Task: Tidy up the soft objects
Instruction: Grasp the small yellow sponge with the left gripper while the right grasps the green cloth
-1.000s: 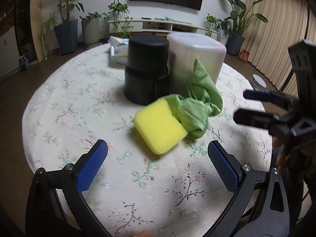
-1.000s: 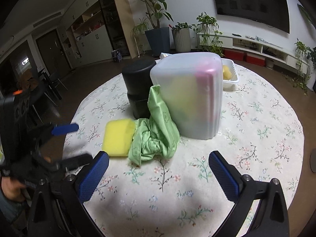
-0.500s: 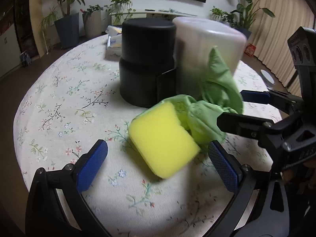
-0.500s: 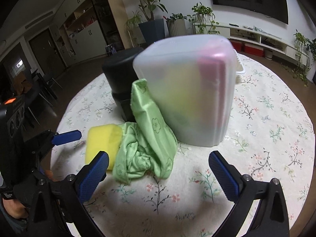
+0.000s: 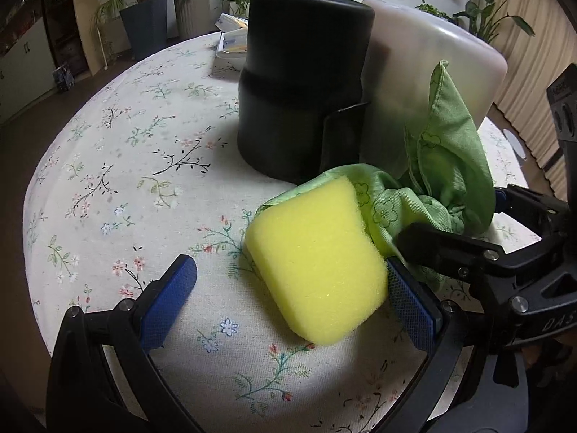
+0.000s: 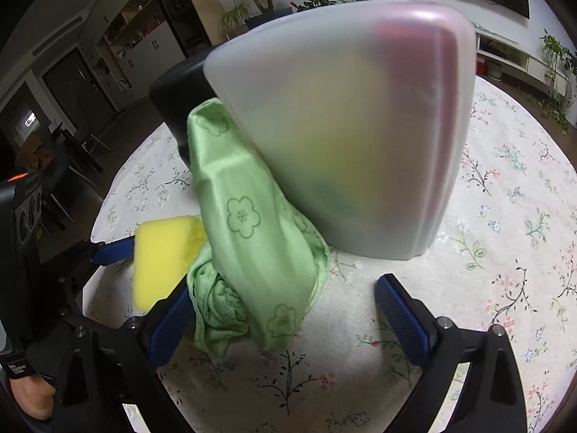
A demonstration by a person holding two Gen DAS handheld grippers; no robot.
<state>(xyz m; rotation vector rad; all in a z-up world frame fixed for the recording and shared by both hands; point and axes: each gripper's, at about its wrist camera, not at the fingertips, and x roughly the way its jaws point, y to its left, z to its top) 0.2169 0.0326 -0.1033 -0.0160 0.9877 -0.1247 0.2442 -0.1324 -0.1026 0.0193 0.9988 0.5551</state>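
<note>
left gripper (image 5: 292, 299): jaws spread round sponge (image 5: 317, 259), not squeezing
right gripper (image 6: 285, 310): jaws wide, just been closing, straddling cloth (image 6: 252, 238)

Both grippers point steeply down over the table. The left gripper (image 5: 292, 297) has its jaws wide apart. The right gripper (image 6: 285, 310) is also wide, and its jaws have just been closing a little.
</note>
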